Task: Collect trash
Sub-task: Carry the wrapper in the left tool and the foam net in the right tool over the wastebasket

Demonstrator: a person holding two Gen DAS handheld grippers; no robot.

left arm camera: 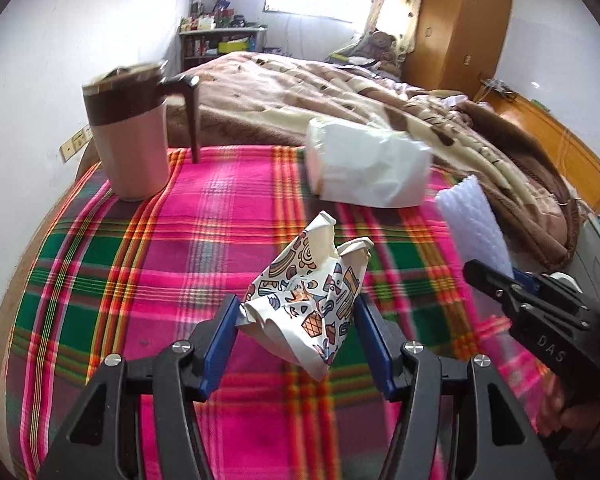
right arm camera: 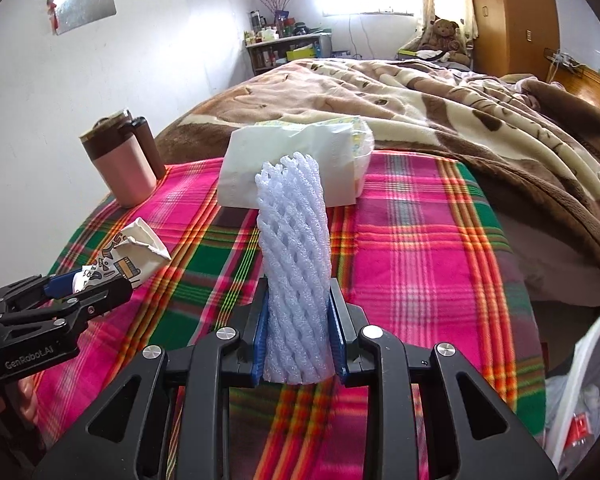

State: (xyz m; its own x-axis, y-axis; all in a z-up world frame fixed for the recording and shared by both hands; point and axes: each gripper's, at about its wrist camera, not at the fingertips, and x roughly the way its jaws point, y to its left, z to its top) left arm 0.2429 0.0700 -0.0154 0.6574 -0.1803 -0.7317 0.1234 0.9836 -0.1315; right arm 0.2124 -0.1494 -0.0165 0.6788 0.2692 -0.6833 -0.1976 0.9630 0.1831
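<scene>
In the left wrist view my left gripper is shut on a crumpled paper wrapper with a cartoon print, lifted off the plaid cloth. My right gripper is shut on a white foam fruit net, which stands up between the blue pads. The left wrist view catches the right gripper at the right edge with the foam net sticking up from it. From the right wrist camera, the left gripper with the wrapper shows at the left edge.
A pink mug with a brown lid stands at the far left of the plaid table. A white tissue pack lies at the far edge. Behind is a bed with a brown blanket. A white bin with a bag sits at lower right.
</scene>
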